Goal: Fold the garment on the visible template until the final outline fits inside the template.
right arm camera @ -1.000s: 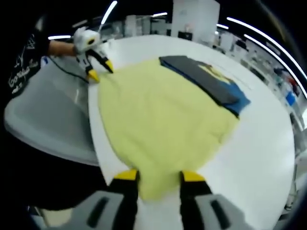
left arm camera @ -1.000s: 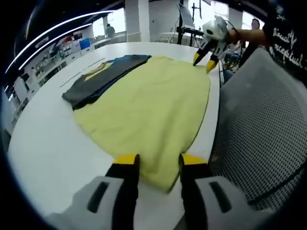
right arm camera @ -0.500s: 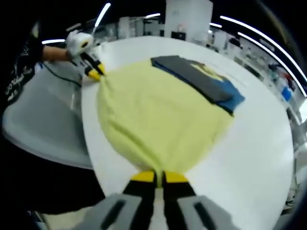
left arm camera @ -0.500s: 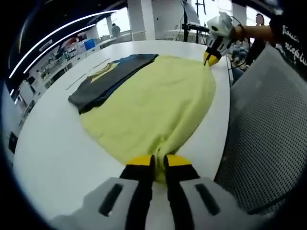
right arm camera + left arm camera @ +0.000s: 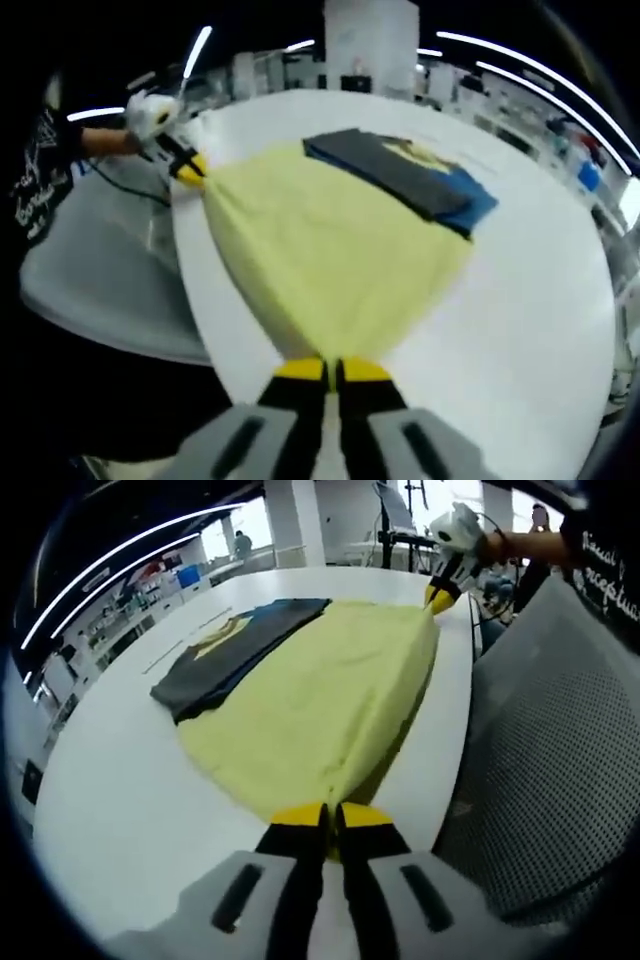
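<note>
A pale yellow garment (image 5: 320,690) lies spread on the round white table (image 5: 110,780), with its near edge raised and pulled taut between both grippers. My left gripper (image 5: 327,825) is shut on one corner of that edge. My right gripper (image 5: 330,372) is shut on the other corner of the yellow garment (image 5: 330,260). Each view shows the other gripper at the far corner: the right gripper (image 5: 440,595) and the left gripper (image 5: 190,168), both pinching the cloth. A dark grey and blue folded piece (image 5: 235,645) with a yellow mark lies along the garment's far side, also seen as the dark piece (image 5: 400,170).
A grey mesh chair (image 5: 540,740) stands close against the table edge beside the person, seen again as the chair (image 5: 90,270). The person's dark sleeve is behind it. Bare white table (image 5: 530,300) surrounds the garment. Desks and shelves stand far behind.
Both grippers went from open around the garment's near edge to shut on it. They have since lifted that edge, so the cloth now hangs taut between them.
</note>
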Demonstrator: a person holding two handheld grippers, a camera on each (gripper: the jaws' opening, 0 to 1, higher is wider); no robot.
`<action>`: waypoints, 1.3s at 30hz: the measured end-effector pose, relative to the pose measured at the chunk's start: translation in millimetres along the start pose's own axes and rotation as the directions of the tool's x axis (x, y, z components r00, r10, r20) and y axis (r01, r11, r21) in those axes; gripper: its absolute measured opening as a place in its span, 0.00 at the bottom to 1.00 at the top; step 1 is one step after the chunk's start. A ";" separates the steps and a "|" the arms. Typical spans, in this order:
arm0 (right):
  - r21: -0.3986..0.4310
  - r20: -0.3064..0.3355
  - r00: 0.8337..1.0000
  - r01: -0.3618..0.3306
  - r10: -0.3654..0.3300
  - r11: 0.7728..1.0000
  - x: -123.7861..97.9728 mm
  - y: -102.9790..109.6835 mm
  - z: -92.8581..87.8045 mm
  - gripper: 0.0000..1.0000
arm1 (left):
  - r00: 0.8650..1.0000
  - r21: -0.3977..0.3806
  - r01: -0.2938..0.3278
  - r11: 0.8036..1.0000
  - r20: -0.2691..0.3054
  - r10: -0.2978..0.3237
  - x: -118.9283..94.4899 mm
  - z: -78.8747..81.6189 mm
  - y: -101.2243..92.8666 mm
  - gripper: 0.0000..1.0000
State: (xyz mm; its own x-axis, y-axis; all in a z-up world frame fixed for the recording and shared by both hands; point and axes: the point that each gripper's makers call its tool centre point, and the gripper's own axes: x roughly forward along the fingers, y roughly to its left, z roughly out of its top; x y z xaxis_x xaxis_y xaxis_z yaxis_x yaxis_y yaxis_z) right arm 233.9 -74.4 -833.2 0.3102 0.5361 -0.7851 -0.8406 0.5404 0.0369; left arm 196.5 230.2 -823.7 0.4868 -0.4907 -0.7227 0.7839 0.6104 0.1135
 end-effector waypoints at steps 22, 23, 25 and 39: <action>0.064 0.015 1.000 -0.009 0.009 0.998 -26.1 28.6 -3.3 0.00 | 1.000 -0.065 -0.004 0.998 -0.005 0.004 -27.7 3.0 -25.1 0.01; 0.067 0.016 1.000 -0.010 0.009 0.998 -26.7 29.4 -4.0 0.00 | 1.000 -0.063 -0.004 0.998 -0.005 0.004 -28.5 3.0 -26.0 0.01; 0.076 0.016 1.000 -0.011 0.010 0.997 -27.9 31.3 -5.7 0.00 | 1.000 -0.065 -0.002 0.998 -0.007 0.002 -30.6 2.9 -28.3 0.01; 0.109 0.002 0.999 -0.038 0.038 0.993 -42.7 47.2 -14.0 0.00 | 1.000 -0.117 0.025 0.993 -0.011 -0.027 -44.5 4.0 -44.2 0.01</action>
State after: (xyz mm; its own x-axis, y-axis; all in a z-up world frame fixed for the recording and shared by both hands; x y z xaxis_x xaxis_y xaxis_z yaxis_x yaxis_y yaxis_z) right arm 174.7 -80.9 -806.6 0.2792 0.5576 -0.7818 -0.7983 0.5872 0.1337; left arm 141.7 222.6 -793.9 0.4612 -0.4998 -0.7331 0.7454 0.6664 0.0146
